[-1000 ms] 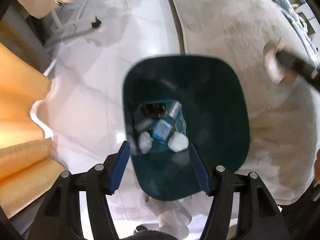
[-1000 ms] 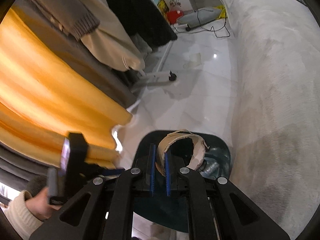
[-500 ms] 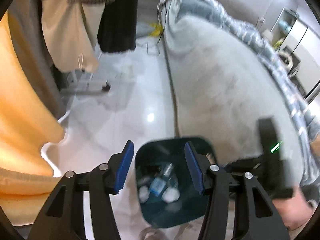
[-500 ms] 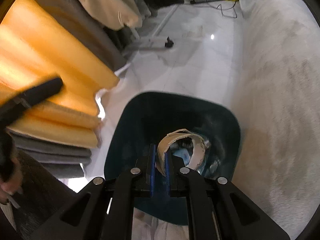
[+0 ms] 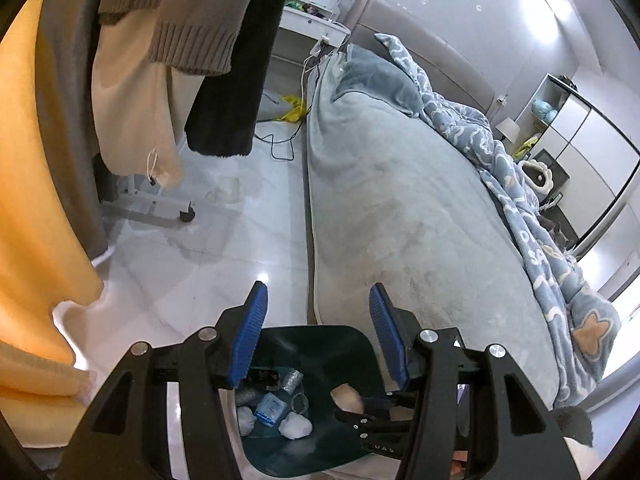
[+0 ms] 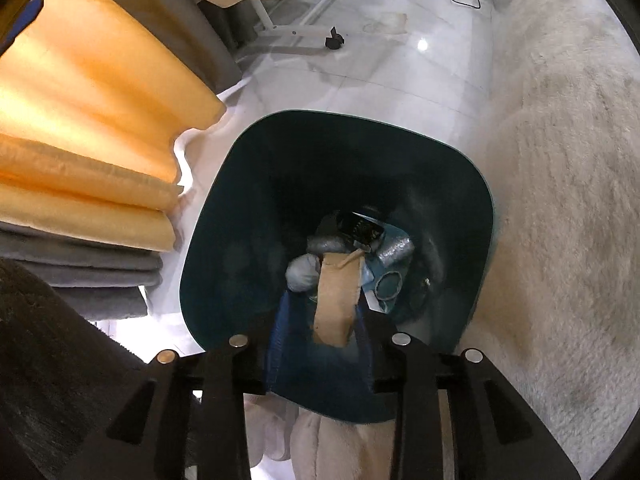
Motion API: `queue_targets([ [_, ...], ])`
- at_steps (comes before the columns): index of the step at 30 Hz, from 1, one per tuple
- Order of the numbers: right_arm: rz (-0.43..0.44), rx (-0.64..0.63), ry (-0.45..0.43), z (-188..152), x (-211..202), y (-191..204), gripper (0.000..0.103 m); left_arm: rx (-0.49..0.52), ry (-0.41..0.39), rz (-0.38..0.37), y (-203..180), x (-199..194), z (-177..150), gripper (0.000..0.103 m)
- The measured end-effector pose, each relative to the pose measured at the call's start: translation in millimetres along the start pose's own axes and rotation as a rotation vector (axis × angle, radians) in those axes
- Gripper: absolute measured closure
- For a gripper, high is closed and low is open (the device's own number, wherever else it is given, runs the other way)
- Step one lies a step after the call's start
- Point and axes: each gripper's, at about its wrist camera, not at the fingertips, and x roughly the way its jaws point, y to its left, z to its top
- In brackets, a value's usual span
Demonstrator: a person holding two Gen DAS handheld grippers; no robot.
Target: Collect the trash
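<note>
one cardboard strip [image 6: 336, 300] sits between my opening right gripper [image 6: 320, 320] jaws above the bin [image 6: 208, 208]; i release fully. left gripper [image 5: 316, 332] half-open, empty.

Grey bedspread [image 5: 400, 208] beside a patterned blue blanket [image 5: 532, 216] — orange curtain [image 6: 80, 92], hanging clothes [image 5: 136, 92] opposite.

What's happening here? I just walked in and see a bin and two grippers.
A person is collecting trash with two handheld grippers. The right gripper is over the dark teal bin, jaws opening, with a torn cardboard strip between them. The left gripper is open and empty. Tissues and wrappers already lie inside.
</note>
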Motion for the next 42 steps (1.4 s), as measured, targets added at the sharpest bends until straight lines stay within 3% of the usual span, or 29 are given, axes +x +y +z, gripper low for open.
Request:
queue_targets([
  [11,-0.028,-0.002,-0.036,-11.5,-25.3,-9.1,0.068,0.140,-0.044,0.025,-38.9,-7.5,-0.9,0.048],
  [23,-0.065,0.030,-0.331,-54.3,-136.6,-29.5,0.059,0.220,-0.066,0.019,-87.4,-18.9,-9.3,0.046],
  [28,-0.137,0.043,-0.465,-83.1,-183.5,-39.5,0.050,0.291,-0.084,0.054,-112.6,-28.6,-23.8,0.038],
  [35,-0.247,0.102,-0.655,-140.2,-252.3,-61.0,0.037,0.319,-0.116,0.057,-138.0,-53.2,-45.6,0.015],
  [37,-0.277,0.130,-0.715,-162.2,-273.0,-69.2,0.027,0.326,-0.132,0.071,-144.8,-60.5,-52.1,0.008],
  [42,-0.315,0.200,-0.849,-216.8,-313.5,-84.6,0.011,0.364,-0.173,0.132,-160.8,-75.5,-64.9,0.004],
])
